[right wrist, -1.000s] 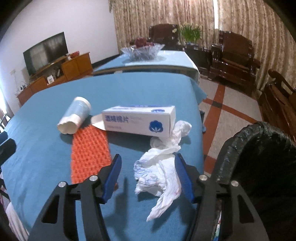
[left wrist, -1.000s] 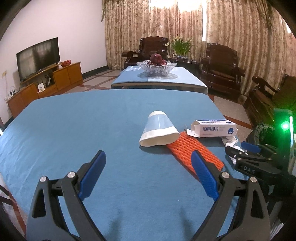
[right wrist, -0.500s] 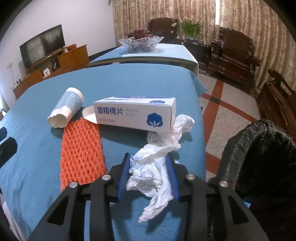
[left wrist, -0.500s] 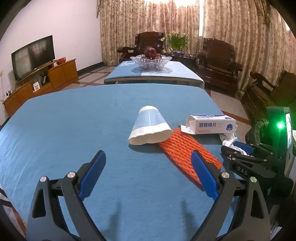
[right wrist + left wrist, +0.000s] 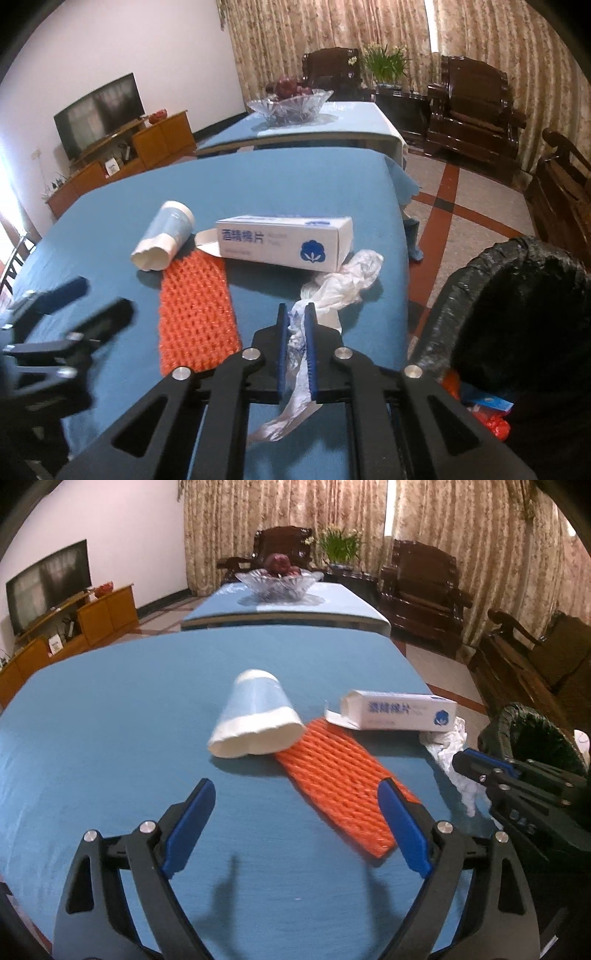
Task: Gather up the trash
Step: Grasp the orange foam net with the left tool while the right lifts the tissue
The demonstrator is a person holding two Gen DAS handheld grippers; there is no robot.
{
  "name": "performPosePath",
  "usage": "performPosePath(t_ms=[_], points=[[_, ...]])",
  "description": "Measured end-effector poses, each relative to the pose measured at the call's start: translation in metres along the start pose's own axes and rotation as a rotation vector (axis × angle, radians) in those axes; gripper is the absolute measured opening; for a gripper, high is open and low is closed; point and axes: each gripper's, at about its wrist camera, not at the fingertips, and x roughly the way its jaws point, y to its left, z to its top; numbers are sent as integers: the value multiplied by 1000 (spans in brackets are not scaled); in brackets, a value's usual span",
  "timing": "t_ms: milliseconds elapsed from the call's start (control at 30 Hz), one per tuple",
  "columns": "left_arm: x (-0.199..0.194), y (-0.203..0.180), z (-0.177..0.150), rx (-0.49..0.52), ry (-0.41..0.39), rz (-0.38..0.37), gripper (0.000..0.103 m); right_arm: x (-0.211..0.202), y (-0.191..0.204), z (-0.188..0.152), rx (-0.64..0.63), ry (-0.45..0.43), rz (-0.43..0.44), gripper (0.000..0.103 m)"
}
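Note:
Trash lies on the blue-clothed table: a tipped paper cup, a flat orange foam net, a white carton and a crumpled white plastic wrapper. My right gripper is shut on the wrapper's near end, and a loose tail hangs below the pads. My left gripper hovers low over the table just short of the cup. Its jaws stand wide and are closing slightly, with nothing between them. The net's near end lies by its right finger.
A bin lined with a black bag stands off the table's right edge, close to my right gripper. Beyond is a second table with a glass fruit bowl. Dark wooden armchairs stand behind it, and a TV cabinet is at left.
My right gripper's jaws have closed onto the wrapper. My left gripper has moved forward and lower toward the cup and the orange net.

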Motion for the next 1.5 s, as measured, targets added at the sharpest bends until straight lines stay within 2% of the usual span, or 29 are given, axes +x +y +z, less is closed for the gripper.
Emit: performPosePath(t_ms=[100, 200, 267, 300, 367, 433, 500, 533, 933, 1500], points=[[13, -11, -5, 7, 34, -16, 87, -10, -2, -1, -3, -9, 4, 9], [28, -18, -11, 2, 84, -36, 78, -15, -5, -1, -9, -13, 8, 9], [38, -22, -14, -10, 121, -56, 68, -17, -8, 0, -9, -13, 12, 9], [42, -23, -16, -21, 133, -73, 60, -18, -10, 0, -9, -14, 14, 9], [43, -25, -16, -35, 125, -94, 48, -20, -12, -2, -11, -15, 17, 9], [43, -31, -16, -25, 126, -120, 23, -22, -13, -2, -18, -17, 15, 9], [42, -39, -15, -7, 119, -130, 12, -22, -12, -3, -22, -18, 14, 9], [42, -42, -14, 0, 115, -124, 10, -23, -12, -3, -20, -19, 16, 9], [7, -48, -6, 11, 61, -111, 9, -37, -5, -2, -43, -41, 46, 9], [-58, -20, -6, 5, -26, -59, 9, -77, 13, 3, -59, -97, 105, 9]])
